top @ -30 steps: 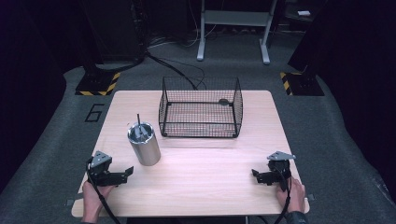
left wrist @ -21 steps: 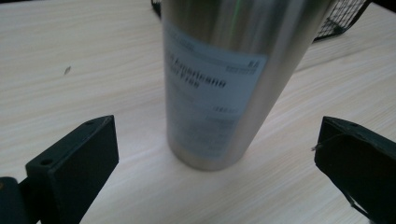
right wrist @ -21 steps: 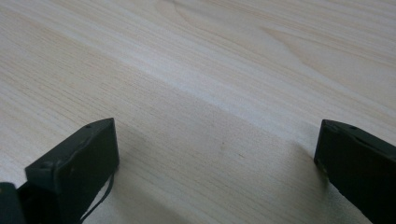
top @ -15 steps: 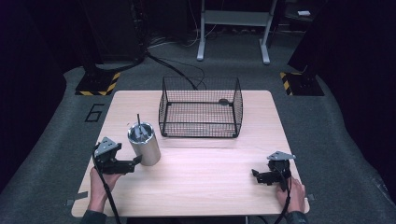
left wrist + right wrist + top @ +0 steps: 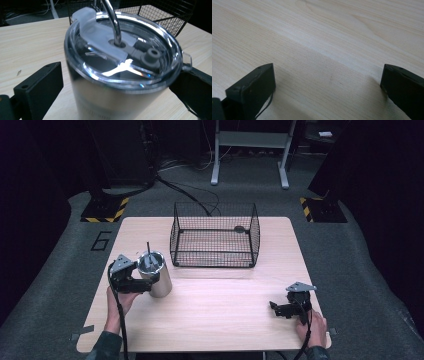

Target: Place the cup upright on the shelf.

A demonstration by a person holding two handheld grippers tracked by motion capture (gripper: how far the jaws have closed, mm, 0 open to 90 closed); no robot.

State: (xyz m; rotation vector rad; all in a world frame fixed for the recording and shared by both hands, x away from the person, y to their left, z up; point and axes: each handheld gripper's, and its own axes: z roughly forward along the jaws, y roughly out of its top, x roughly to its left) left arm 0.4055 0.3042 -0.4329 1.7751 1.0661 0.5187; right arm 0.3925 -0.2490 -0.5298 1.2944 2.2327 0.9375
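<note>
High view: steel tumbler (image 5: 156,274) upright near bench (image 5: 215,320) left edge, before wire basket (image 5: 215,236). Left gripper (image 5: 134,281) fingers apart, straddling tumbler. Right gripper (image 5: 285,308) fingers apart, empty. Risk: off-centre closing may tip tumbler; smooth wall may slip.

On the bench (image 5: 225,305), the tumbler (image 5: 156,272) stands left of and before the wire basket (image 5: 215,236), seemingly apart from it.

A large dark numeral "6" (image 5: 101,240) is marked on the grey floor (image 5: 60,270), just beyond the desk's (image 5: 225,320) far left corner. Faint lettering on the steel tumbler (image 5: 110,105) is unreadable.
</note>
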